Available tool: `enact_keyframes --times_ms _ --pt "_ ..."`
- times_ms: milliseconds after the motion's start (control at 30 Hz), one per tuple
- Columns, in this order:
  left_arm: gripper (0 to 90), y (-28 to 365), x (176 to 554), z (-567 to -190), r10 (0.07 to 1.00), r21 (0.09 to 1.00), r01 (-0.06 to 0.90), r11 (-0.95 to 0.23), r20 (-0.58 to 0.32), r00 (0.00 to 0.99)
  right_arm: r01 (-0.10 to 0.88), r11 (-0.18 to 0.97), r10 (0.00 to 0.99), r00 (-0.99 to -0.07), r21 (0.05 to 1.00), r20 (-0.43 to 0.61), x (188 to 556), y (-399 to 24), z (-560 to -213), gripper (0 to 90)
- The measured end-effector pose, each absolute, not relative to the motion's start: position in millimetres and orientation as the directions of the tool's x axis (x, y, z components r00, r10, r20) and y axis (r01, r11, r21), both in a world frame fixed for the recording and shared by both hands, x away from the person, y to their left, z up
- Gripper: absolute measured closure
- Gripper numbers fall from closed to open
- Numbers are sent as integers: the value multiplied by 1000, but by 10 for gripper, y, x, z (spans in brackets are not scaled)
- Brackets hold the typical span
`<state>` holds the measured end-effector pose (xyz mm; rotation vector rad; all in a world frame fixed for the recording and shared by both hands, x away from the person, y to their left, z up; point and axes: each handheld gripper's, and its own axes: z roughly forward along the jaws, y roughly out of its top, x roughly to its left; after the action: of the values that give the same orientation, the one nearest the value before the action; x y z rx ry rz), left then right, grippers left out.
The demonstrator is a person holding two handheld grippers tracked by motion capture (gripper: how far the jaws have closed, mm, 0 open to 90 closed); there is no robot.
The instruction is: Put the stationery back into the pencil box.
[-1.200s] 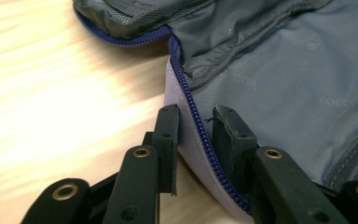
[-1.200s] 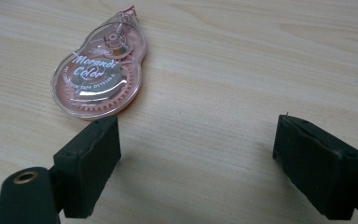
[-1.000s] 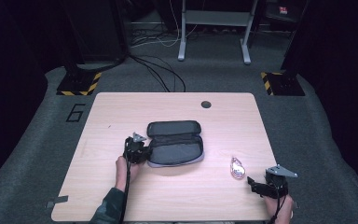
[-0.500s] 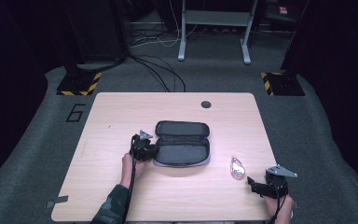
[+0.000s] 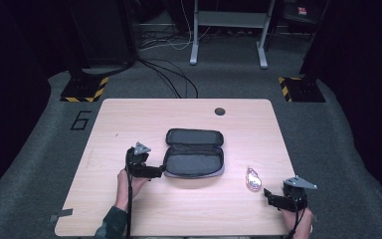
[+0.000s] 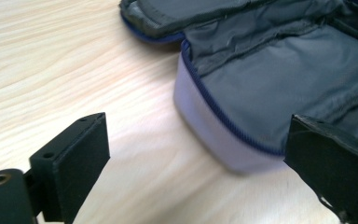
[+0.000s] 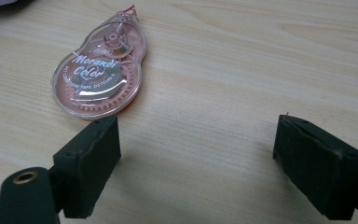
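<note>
Your left gripper [image 6: 196, 154]: jaws apart, open pencil case [image 6: 279, 79] at 1 o'clock. Right gripper [image 7: 196, 163]: jaws apart, correction tape [image 7: 100, 70] at 11.

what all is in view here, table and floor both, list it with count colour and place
pencil case: 1, grey with blue zip and pale outer wall, lying open at the table's middle
correction tape dispenser: 1, clear pinkish, flat on the table right of the case, apart from it
table: 1, light wood, with a dark round hole near its far edge
striped floor blocks: 2, black and yellow, on the floor beyond the table's far corners
cables: several, dark, on the grey carpet behind the table
metal frame: 1, grey, at the back
left gripper: 1, black, fingers open at the case's left end
right gripper: 1, black, fingers open, near the dispenser
</note>
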<state>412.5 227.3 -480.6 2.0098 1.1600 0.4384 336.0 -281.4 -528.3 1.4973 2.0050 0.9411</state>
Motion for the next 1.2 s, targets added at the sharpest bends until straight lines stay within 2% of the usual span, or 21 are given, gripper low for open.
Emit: enact_keyframes --times_ms 200,600,733,900,1000,1133,1200 --pt "35 2469 3900 -4855 861 729 597 -335 -20 508 645 169 954 -296 746 40 3357 -2813 -5278 144" --pt "3 2723 3651 -5163 894 692 645 -324 2 448 642 161 955 -292 749 45 3359 -2813 -5280 141" --pt "3 2742 3638 -5216 884 670 648 -361 24 467 641 163 956 -292 750 42 3359 -2812 -5281 133" --pt "1 2753 3619 -5261 881 675 641 -365 28 472 643 165 958 -284 748 32 3359 -2805 -5282 97" --pt "0 2763 3589 -5301 887 713 618 -331 12 461 646 138 969 -245 751 32 3353 -2797 -5264 10" --pt "0 2757 3582 -5301 891 712 622 -325 9 454 655 118 966 -249 747 66 3327 -2722 -5229 0" --pt "0 2744 3586 -5306 893 717 617 -326 19 449 648 125 956 -282 752 85 3327 -2617 -5173 0"
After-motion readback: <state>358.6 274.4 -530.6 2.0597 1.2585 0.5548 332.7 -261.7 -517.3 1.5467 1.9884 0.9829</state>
